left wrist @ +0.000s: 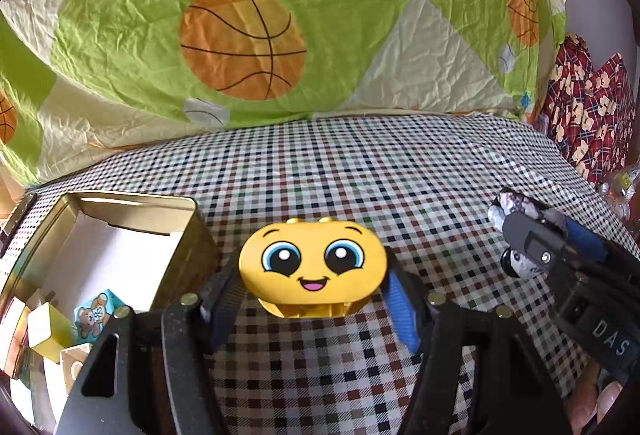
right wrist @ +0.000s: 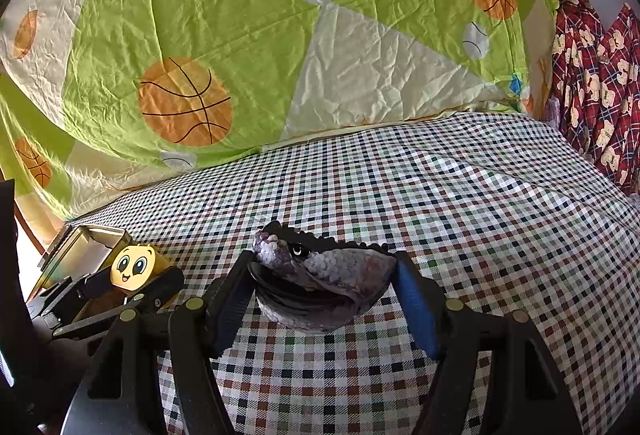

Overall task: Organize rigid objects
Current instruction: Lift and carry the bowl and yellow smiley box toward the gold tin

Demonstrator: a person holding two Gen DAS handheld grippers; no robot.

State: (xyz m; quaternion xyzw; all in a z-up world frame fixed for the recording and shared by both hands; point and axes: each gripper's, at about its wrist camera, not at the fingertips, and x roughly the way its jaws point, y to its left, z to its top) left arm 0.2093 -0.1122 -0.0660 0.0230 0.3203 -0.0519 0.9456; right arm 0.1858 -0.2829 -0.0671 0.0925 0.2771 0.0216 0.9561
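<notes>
Two blue cartoon eyes smile on the yellow block [left wrist: 313, 262].

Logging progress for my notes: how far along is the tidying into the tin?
Done: several blocks lie in the tin. In hand: left tongs grip the yellow smiley block; right tongs grip the grey dinosaur toy. Left: both must go in.
</notes>
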